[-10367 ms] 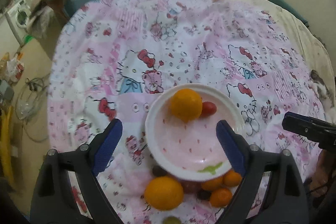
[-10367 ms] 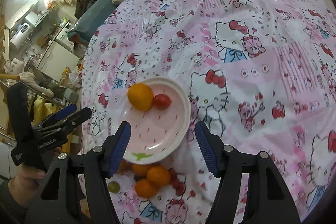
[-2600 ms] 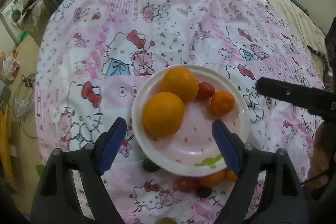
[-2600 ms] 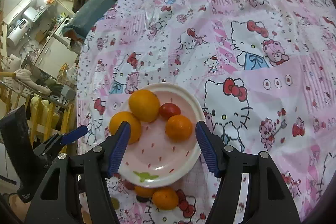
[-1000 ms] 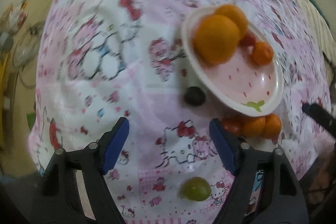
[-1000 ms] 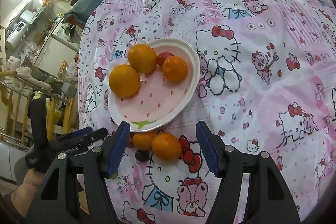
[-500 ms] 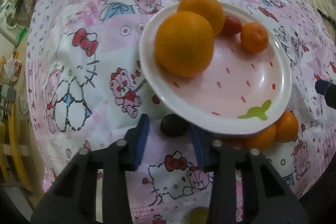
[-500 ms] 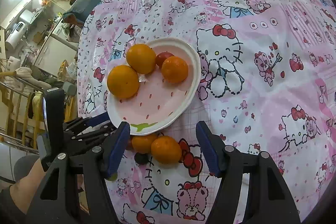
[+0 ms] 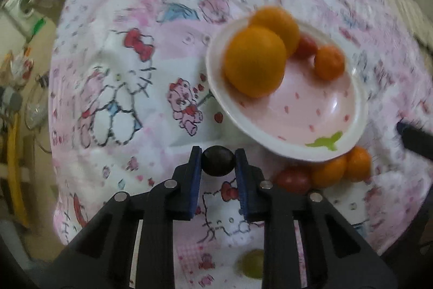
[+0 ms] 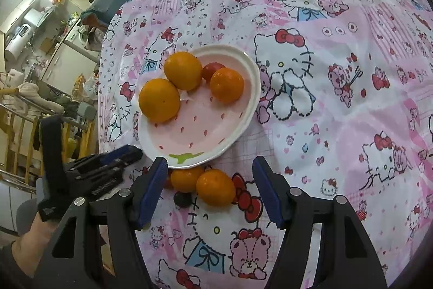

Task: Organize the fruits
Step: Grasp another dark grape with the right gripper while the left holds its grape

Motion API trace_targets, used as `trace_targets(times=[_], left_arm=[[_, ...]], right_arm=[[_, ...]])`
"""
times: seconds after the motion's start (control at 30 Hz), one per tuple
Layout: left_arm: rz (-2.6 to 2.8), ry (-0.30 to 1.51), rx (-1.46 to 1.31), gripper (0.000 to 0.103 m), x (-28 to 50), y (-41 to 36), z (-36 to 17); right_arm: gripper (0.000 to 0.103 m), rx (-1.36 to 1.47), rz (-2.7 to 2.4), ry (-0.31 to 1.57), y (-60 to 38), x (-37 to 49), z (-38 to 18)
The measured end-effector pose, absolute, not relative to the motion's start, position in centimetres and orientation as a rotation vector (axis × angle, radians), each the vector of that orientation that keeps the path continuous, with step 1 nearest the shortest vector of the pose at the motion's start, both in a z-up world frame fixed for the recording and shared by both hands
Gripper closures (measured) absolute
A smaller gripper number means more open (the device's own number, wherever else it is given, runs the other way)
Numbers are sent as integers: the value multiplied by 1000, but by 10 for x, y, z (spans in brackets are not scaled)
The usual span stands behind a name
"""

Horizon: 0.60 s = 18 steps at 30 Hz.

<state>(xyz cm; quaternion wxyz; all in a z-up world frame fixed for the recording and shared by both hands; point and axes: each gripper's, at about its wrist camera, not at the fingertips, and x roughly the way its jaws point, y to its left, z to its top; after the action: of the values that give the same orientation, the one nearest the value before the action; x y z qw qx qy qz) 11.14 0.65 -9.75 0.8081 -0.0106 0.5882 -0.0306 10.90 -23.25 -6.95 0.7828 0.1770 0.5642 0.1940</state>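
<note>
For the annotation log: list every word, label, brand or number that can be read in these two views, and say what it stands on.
No readable text in either view.
Pink cartoon-cat print tablecloth: pictures only, no words.
Pink-and-white strawberry-pattern plate: no lettering, only red specks and a green leaf mark.
Black two-finger left claw, shut on a small dark round fruit, and right claw: no legible brand.
Background appliances: any labels are too small to read.

Left gripper (image 9: 217, 160): jaws nearly together, blue pads (image 9: 195, 180) pressed on both sides of dark grape (image 9: 217, 161), low over cloth. In right wrist view, left gripper (image 10: 127, 153) seen from side, held by bare hand (image 10: 35, 232) at lower left, fingers pointing right. Right gripper (image 10: 208, 188): jaws spread wide, nothing between pads, hovering, pointing forward.
</note>
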Motion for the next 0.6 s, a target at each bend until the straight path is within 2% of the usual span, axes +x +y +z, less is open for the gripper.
trace_targets(times=[0.23,0.43,0.6], left_arm=[[-51,1198,-135,83,97,25,-64],[-31,1180,-171,83,96,34,-54],[-13,1184,-202,82,95,40,-54]], right_arm=[[35,396,439,1255,-226,101,-71],[36,444,534,1361,-205,92,-87],[53,395,564,1442,-185,87,-103]])
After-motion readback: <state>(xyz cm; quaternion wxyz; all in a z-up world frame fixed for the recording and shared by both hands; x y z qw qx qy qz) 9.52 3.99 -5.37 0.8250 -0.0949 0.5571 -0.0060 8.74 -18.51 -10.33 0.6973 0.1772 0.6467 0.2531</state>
